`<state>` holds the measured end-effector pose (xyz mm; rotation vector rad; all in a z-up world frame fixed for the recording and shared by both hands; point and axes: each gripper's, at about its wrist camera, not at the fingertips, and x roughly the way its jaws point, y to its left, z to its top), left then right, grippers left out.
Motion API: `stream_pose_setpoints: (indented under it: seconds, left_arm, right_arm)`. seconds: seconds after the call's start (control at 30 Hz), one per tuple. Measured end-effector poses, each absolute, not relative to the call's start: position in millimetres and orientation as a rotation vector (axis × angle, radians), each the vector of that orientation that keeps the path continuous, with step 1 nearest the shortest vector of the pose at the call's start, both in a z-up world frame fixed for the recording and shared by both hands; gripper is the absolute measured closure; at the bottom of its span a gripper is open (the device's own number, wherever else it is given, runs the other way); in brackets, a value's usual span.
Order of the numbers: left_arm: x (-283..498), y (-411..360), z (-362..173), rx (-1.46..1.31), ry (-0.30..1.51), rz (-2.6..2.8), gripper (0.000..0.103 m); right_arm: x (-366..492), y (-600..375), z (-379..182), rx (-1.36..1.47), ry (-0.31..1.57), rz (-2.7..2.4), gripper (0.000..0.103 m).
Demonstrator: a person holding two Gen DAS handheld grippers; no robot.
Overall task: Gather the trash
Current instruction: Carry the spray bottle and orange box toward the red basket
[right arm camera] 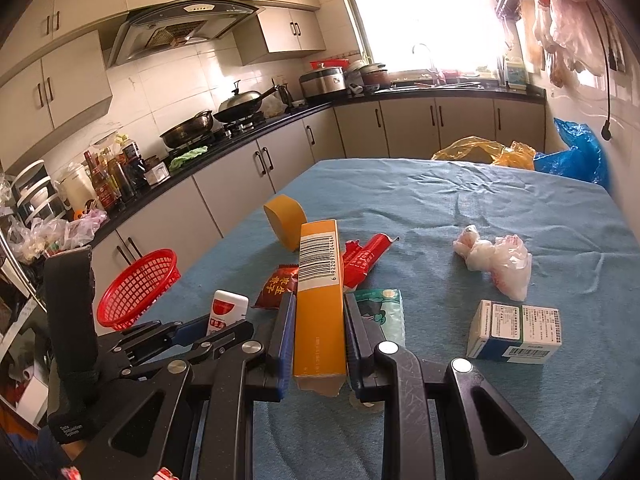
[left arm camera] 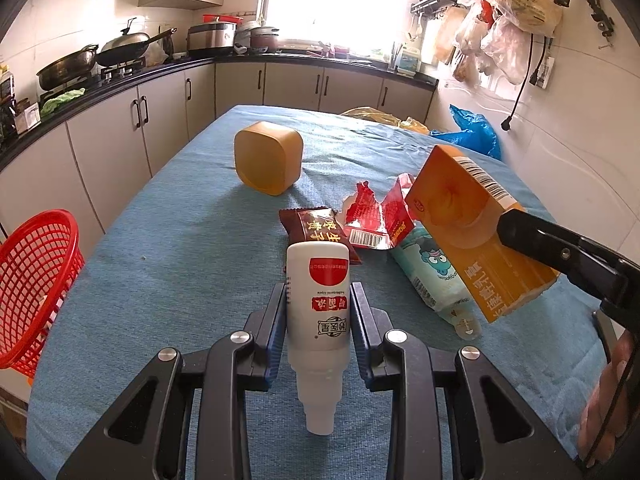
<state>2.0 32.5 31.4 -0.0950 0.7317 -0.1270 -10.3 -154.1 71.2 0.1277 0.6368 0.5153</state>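
Left gripper (left arm camera: 318,304) clamps a white bottle (left arm camera: 318,300) lengthwise along its fingers, right gripper (right arm camera: 320,320) likewise grips an orange box (right arm camera: 320,300), and the red basket (left arm camera: 34,288) sits left of both, nearer the left

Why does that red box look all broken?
The red box in the middle of the table is ripped open and flattened, with jagged edges. The yellow tub behind it is tipped on its side. Both grippers hold trash: a white bottle and an orange box.
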Motion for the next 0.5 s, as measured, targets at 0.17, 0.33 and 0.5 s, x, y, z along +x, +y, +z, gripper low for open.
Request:
stream_pose_setpoints:
  seconds: [0.17,0.33,0.5]
  left_arm:
    - [3,34,32,-0.099,0.728,-0.111,0.074]
    - [-3,40,37,-0.12,0.717,-0.087,0.074]
    - [-17,54,48,-0.144,0.708,-0.085,0.074]
  right_arm:
    - [-13,-154,74,0.13,0.627,0.518,0.079]
    - [-5,-158,72,0.176,0.661,0.53,0.079]
    - [-8,-153,75,0.22,0.681,0.568,0.079]
